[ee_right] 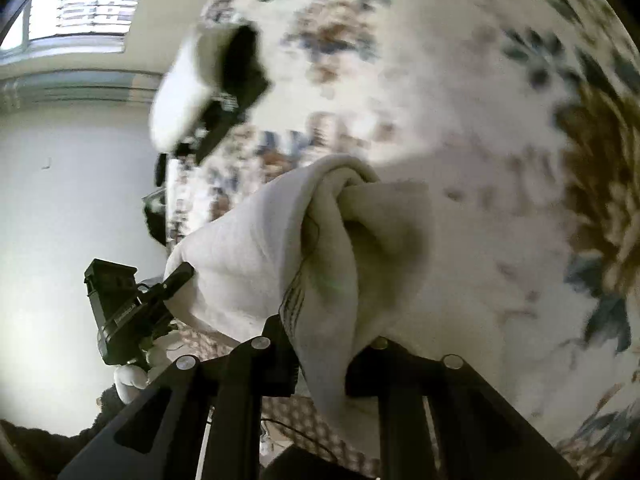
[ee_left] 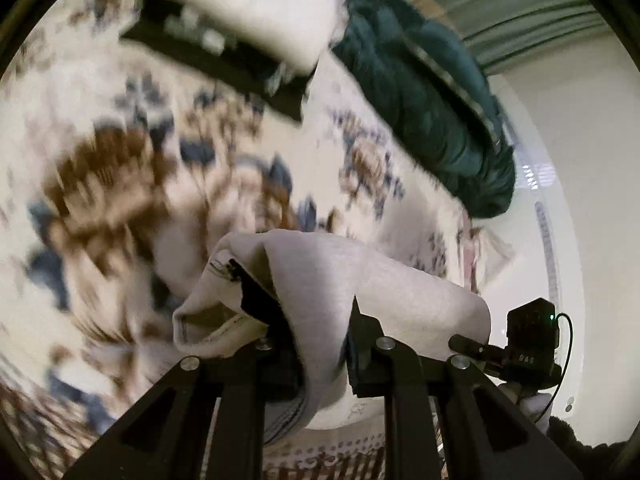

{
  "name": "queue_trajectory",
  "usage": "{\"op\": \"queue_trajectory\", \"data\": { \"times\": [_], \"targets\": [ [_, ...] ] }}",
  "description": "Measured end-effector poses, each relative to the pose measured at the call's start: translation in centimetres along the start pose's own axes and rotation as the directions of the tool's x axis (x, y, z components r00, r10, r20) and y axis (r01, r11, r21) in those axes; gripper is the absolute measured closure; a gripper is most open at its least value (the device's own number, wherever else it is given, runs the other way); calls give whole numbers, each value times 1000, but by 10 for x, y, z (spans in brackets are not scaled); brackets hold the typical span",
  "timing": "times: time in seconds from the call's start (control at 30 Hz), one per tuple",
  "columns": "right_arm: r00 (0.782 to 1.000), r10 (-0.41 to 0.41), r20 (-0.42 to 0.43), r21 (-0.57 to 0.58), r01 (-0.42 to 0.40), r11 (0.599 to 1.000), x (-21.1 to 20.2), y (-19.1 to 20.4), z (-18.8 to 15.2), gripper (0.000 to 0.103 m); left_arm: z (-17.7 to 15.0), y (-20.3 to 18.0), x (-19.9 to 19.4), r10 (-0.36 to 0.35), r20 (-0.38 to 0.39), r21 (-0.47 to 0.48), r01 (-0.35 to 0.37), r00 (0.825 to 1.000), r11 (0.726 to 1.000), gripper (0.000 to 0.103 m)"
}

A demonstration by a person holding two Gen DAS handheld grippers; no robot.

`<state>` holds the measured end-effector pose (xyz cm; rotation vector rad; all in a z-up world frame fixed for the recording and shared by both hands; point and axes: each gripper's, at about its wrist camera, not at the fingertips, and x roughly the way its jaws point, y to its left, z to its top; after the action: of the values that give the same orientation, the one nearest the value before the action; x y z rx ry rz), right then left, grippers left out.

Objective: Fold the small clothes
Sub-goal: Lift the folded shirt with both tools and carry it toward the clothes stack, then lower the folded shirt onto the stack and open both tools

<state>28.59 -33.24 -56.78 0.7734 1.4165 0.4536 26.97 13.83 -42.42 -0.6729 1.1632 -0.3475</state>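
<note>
Both tongs are clenched on the same small garment [ee_left: 320,280], a pale grey-white knit piece with a stitched hem, and it hangs bunched between them above a patterned surface. In the left wrist view the left tongs [ee_left: 316,344] pinch a gathered fold of it, the cloth draped over both fingers and hiding their tips; in the right wrist view the right tongs [ee_right: 320,360] grip another bunch of the same cloth, which twists into a knot-like pucker just ahead of the fingers. What kind of garment it is cannot be told from these folds. By my reading the step in hand is the lift and carry: the piece is held in the air at two points, not yet spread flat, and the smeared background suggests fast motion. The next move would call for drawing the two grips apart so the cloth pulls taut, then lowering it flat onto the floral bedspread [ee_left: 120,160] before any fold is made; with the fabric so bunched in each grip, an edge could stay tucked under and spoil the crease. Farther off on the bedspread lie a dark teal garment [ee_left: 432,92], heaped near the edge, and a white fluffy thing over something black [ee_left: 248,20], too blurred to name. No basket, box or other container shows in either view, so nothing can be said of contents.
</note>
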Motion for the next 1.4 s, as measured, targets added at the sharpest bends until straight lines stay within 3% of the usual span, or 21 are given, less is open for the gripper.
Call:
{"op": "queue_trajectory", "data": {
  "times": [0.17,0.33,0.5,0.63,0.8,0.9,1.0,1.03,1.07,1.1,1.17,1.23,1.33,1.37,1.4],
  "targets": [
    [999,25,36,-76,-22,997,3,91,28,87,82,3,-64,-16,72,81,11,997,997,89],
    [994,23,107,-123,-10,992,30,191,81,87,191,16,-93,-20,106,146,5,994,989,89],
    [983,34,179,-157,-6,988,69,271,157,87,312,34,-83,2,125,189,-26,992,982,89],
    [975,36,218,-143,-5,990,107,304,235,87,396,62,-40,32,108,182,-51,994,982,88],
    [974,-24,224,-98,47,994,166,308,323,87,449,101,29,112,9,127,-112,994,986,84],
    [972,-100,213,-64,116,991,196,298,363,87,459,105,42,150,-12,150,-146,989,978,82],
    [966,-160,205,-66,177,982,207,293,383,81,460,99,36,235,24,188,-235,972,954,61],
    [962,-181,207,-69,199,978,208,293,387,72,458,95,35,283,42,201,-286,958,937,43],
    [953,-214,214,-71,234,970,209,294,390,63,456,93,33,314,56,208,-319,948,925,28],
    [942,-253,222,-65,273,960,209,295,392,51,454,90,30,343,73,216,-351,936,911,24],
    [904,-344,253,-60,369,927,208,301,393,42,445,83,24,408,121,234,-425,905,874,17],
    [871,-404,280,-68,438,896,205,310,387,33,432,73,16,460,169,254,-490,872,834,17],
    [782,-521,340,-109,584,805,198,335,362,10,410,60,10,528,207,266,-567,824,780,17],
    [736,-566,372,-122,643,756,197,345,349,6,403,57,7,535,213,267,-576,817,773,17],
    [710,-583,394,-127,671,731,193,351,339,1,395,53,4,540,219,270,-582,813,767,17]
  ]
}}
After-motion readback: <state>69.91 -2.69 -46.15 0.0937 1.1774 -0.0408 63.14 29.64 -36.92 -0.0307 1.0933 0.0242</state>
